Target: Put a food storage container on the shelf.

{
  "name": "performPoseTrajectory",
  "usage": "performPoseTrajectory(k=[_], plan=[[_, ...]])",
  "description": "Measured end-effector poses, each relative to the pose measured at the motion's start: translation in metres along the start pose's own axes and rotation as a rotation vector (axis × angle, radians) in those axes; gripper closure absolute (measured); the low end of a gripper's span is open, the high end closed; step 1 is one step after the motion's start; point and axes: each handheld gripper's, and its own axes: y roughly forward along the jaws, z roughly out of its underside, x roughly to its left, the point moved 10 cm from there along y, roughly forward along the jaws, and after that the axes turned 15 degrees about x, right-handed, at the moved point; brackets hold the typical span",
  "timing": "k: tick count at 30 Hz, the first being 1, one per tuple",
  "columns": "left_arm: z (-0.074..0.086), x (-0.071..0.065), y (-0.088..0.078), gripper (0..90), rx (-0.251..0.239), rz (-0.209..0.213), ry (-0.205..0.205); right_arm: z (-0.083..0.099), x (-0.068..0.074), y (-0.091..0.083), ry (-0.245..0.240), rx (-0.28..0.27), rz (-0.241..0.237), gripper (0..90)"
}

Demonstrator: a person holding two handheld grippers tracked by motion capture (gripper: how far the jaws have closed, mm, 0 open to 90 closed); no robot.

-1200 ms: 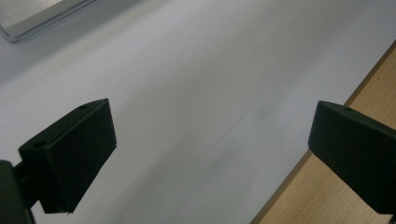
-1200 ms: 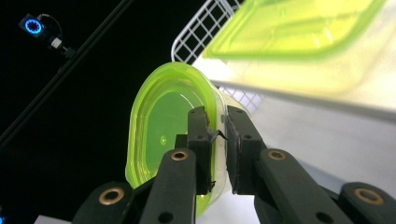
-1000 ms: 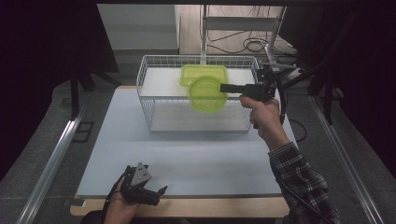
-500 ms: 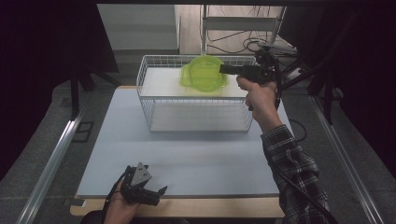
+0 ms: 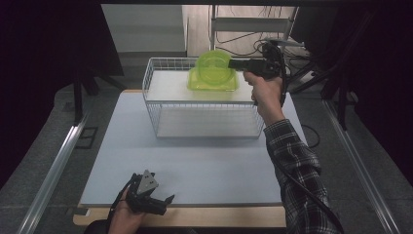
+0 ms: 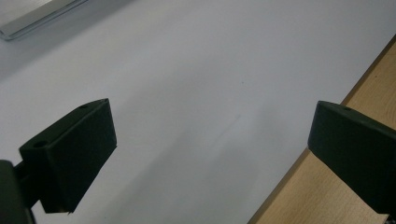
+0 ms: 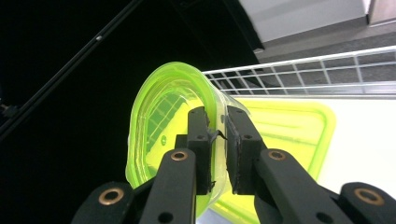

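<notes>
— What had just changed at that point?

— The right tongs (image 5: 234, 64) had carried the green bowl (image 5: 213, 68) up and toward the far side of the wire basket (image 5: 152, 103). A second before, the bowl hung lower, over the basket's middle, close above the green lid (image 5: 229, 84). By this moment it was tipped on its side above the far rim, clear of the lid.

— So the tongs had a firm hold?

— It looked so. In the right gripper view the jaws were nearly closed, pinching the bowl's (image 7: 159, 126) thin wall between the pads, one inside and one outside.

— And the lid?

— It lay flat on the basket's upper shelf, under and just beside the bowl.

— The other hand?

— The left tongs (image 5: 164, 201) rested at the near edge of the tabletop (image 5: 204, 161), jaws wide apart with nothing between them, and had kept still.

— What did that mean for the job?

— Probably that the bowl was being lifted out of the basket, separated from its lid; setting it down remained.
</notes>
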Motion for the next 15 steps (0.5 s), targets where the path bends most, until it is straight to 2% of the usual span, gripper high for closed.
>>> performPoseTrajectory(k=[7,8,9,11,12,13,14,15], plan=[[0.0001,-0.0002,0.0002,0.9,0.001,0.0,0.002,-0.0036,-0.0026,0.004,0.017,-0.002,0.012,79.8],[0.0002,-0.0004,0.0005,0.9,0.002,0.001,0.003,-0.0048,-0.0031,0.0053,0.009,0.0,0.046,78.9],[0.0002,-0.0004,0.0005,0.9,0.002,0.001,0.003,-0.0048,-0.0031,0.0053,0.009,0.0,0.046,78.9],[0.0003,-0.0005,0.0007,0.9,0.004,0.0,0.005,-0.0067,-0.0029,0.0067,-0.014,0.003,0.103,77.3],[0.0003,-0.0005,0.0007,0.9,0.004,0.0,0.005,-0.0067,-0.0029,0.0067,-0.014,0.003,0.103,77.3],[0.0004,-0.0005,0.0007,0.9,0.005,0.001,0.005,-0.008,-0.0031,0.008,-0.027,0.003,0.134,76.0],[0.0006,-0.0003,0.0006,0.9,0.007,0.0,0.007,-0.008,-0.0031,0.008,-0.027,0.003,0.134,76.0],[0.0007,-0.0003,0.0007,0.9,0.008,0.0,0.007,-0.0083,-0.0038,0.0086,-0.031,0.007,0.155,74.6]])
